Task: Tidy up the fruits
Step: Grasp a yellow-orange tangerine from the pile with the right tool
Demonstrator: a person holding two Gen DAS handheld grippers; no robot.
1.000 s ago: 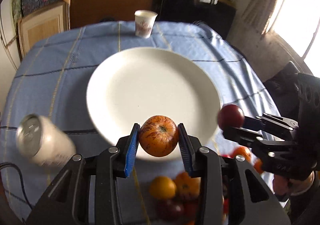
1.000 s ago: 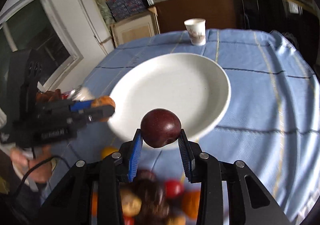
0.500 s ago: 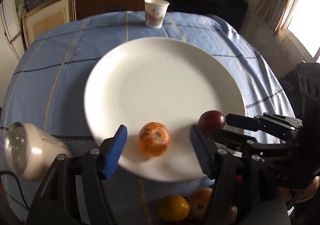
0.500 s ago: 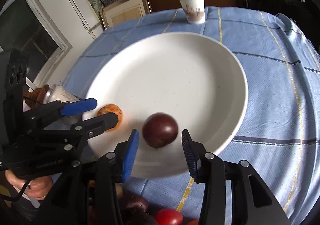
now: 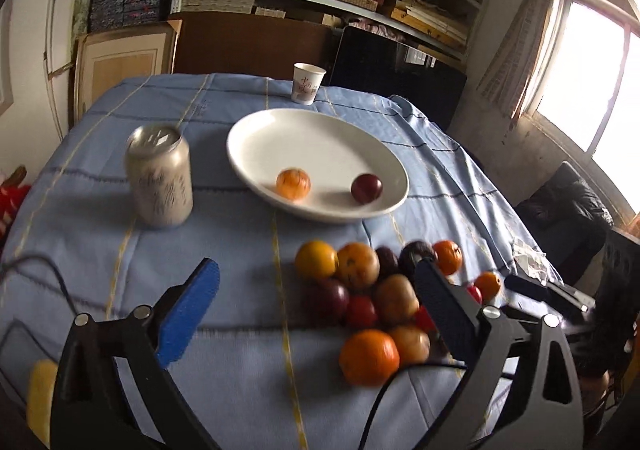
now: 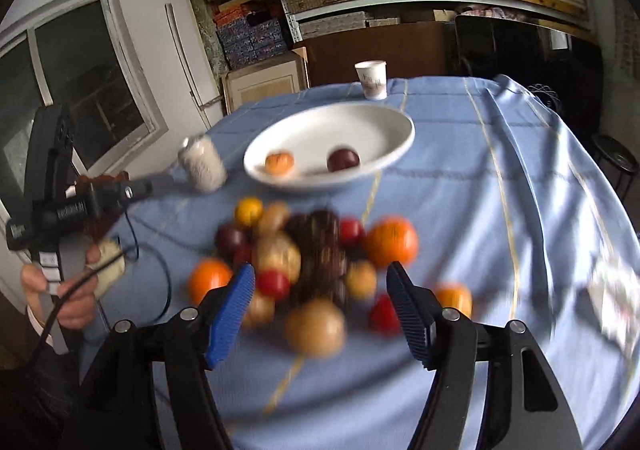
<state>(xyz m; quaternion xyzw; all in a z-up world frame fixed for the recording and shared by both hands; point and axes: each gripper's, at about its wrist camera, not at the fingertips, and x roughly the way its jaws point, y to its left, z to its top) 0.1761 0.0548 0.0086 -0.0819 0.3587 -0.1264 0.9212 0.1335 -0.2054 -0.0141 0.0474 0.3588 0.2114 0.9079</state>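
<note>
Left claw (image 5: 316, 300) gapes wide and empty, its jaws having just been opening; nothing sits between the blue pads. Left wrist view, taking the white plate (image 5: 280, 129) as landmark: an orange striped fruit (image 5: 293, 183) and a dark red fruit (image 5: 366, 188) lie inside it near the front rim, apart from each other. Fruit pile (image 5: 372, 294) sits on the blue-clothed bench (image 5: 224, 221) just in front of the plate, towards the right pad. Drink can (image 5: 159, 181) stands upright left of the plate; paper cup (image 5: 307, 83) beyond its far rim.

Right wrist view, blurred: right claw (image 6: 320, 314) is partly spread, jaws just been opening, holding nothing, with pile fruit behind the gap. Same two fruits lie in the plate. Left of the pile, a hand (image 6: 66, 290) grips the other tool's handle.

Handling, as judgement: fruits look small, round, light, smooth-skinned, so apt to roll and possibly bruise under a hard squeeze. Best taken across the widest middle, pads on opposite sides, choosing one at the pile's edge so neighbours are not nudged. Large orange (image 5: 369, 357) at the near edge looks most accessible.
</note>
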